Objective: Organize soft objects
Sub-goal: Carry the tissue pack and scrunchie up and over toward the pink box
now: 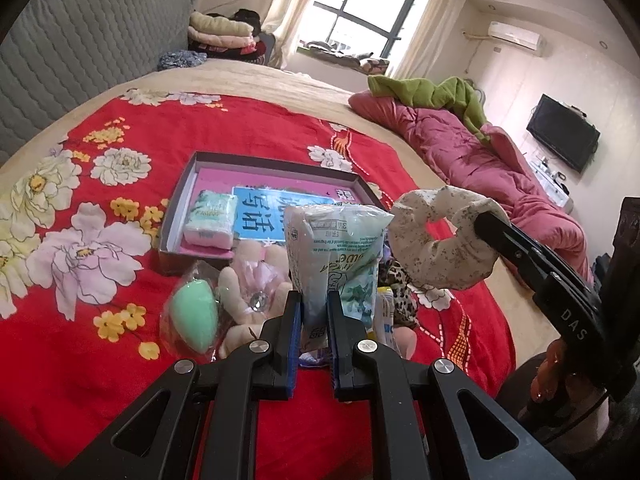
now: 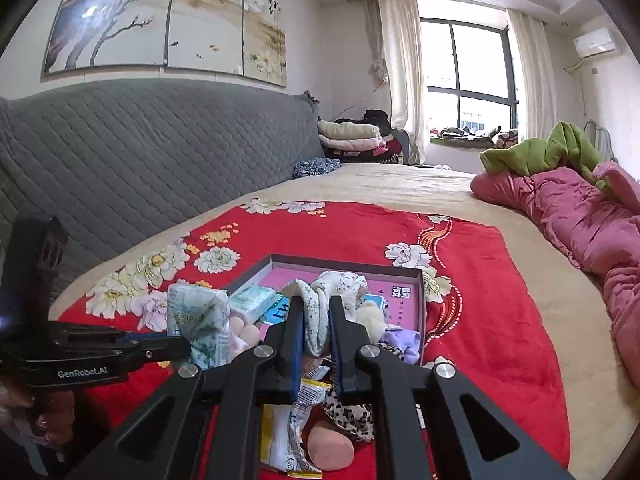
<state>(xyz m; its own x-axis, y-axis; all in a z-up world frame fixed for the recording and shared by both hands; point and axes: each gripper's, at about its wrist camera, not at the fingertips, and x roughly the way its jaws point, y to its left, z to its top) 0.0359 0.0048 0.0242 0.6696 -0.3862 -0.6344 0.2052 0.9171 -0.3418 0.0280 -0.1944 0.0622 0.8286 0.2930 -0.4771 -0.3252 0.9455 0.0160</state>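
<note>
We see the red blanket (image 1: 360, 152) under both grippers. Ahead of them lies the open box (image 1: 276, 168), with a small tissue pack (image 1: 210, 220) inside. Our left gripper (image 1: 314, 312) is closed on a tall tissue packet (image 1: 336, 248), held upright above the pile. Our right gripper (image 2: 316, 320) is closed on a speckled scrunchie (image 2: 324, 312), raised before the box. Left of the left gripper lies a green sponge (image 1: 194, 316).

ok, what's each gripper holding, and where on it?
Left gripper pinches the tissue pack at its lower end. Right gripper pinches the speckled scrunchie across one side of its ring.
</note>
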